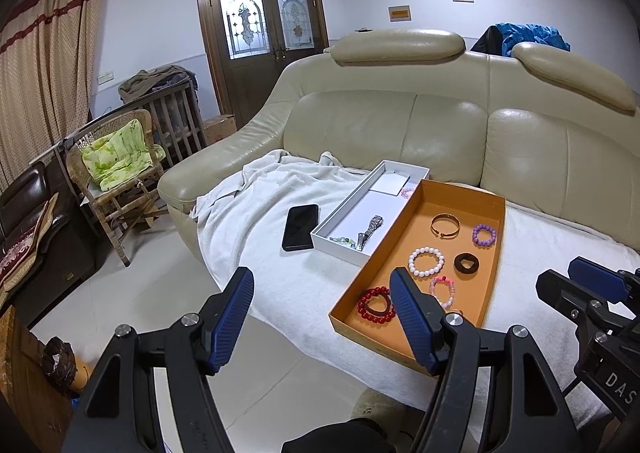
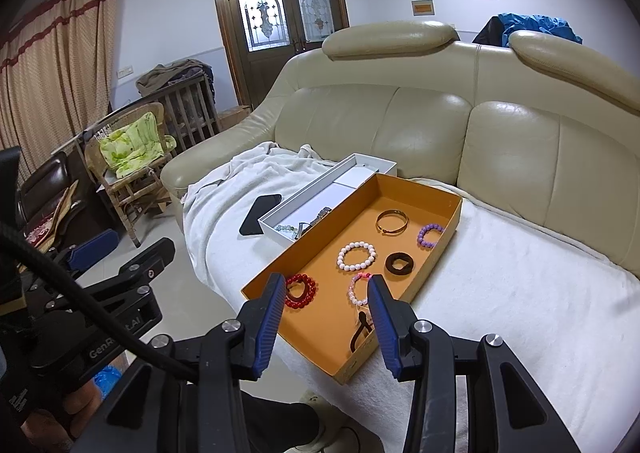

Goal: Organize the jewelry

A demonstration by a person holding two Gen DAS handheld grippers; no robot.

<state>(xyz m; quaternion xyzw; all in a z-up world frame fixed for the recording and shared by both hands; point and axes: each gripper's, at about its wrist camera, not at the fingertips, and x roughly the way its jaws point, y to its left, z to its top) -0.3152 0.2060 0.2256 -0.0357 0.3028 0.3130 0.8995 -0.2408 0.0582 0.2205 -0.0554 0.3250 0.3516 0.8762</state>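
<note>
both jaws gape, holding nothing; right gripper (image 2: 324,317) hides part of the pink bracelet (image 2: 357,289) in the orange box (image 2: 440,231).

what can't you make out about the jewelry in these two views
- Pink beaded bracelet: left wrist view, partly behind a finger of the left gripper.
- Watch: right wrist view, mostly hidden by the white box wall.
- Small pale beads: too small to count.
</note>
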